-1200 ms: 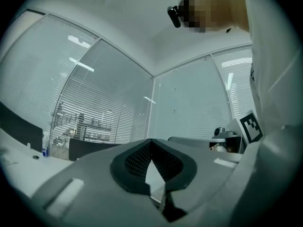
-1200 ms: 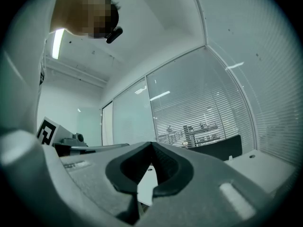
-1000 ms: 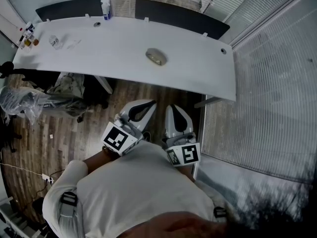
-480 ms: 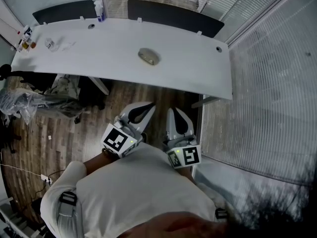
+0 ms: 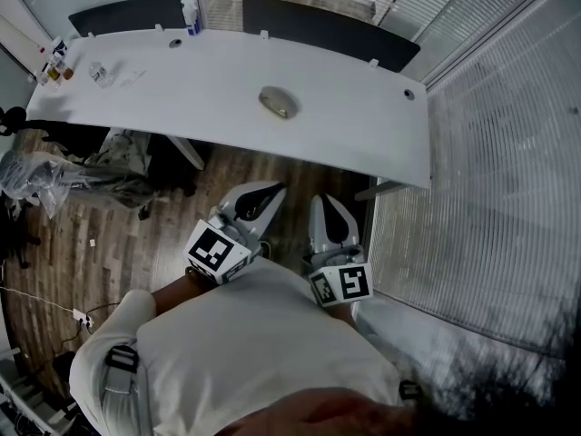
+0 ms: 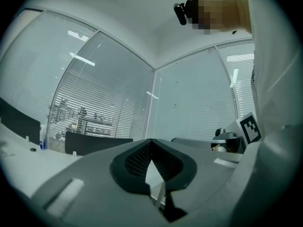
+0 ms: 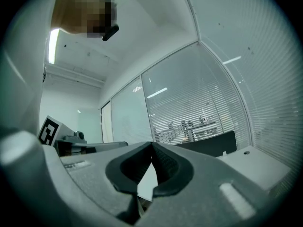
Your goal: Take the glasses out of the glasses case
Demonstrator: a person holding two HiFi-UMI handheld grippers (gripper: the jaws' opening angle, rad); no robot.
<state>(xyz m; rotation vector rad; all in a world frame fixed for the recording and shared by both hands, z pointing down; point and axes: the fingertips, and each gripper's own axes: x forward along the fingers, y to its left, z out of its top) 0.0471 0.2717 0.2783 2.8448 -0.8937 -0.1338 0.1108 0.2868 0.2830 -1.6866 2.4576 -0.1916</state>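
The grey oval glasses case lies closed on the white table, near its middle. Both grippers are held close to the person's chest, well short of the table's near edge and above the wooden floor. My left gripper points toward the table, jaws together and nothing between them. Just to its right, my right gripper is also shut and empty. The case appears in neither gripper view.
Small bottles and a clear crumpled item sit at the table's far left, a spray bottle at its back edge. Dark chairs stand behind it. Bags lie under its left end. A blinded glass wall runs along the right.
The head view has swayed a little. Both grippers stay shut in front of the chest, with hardly any visible shift.
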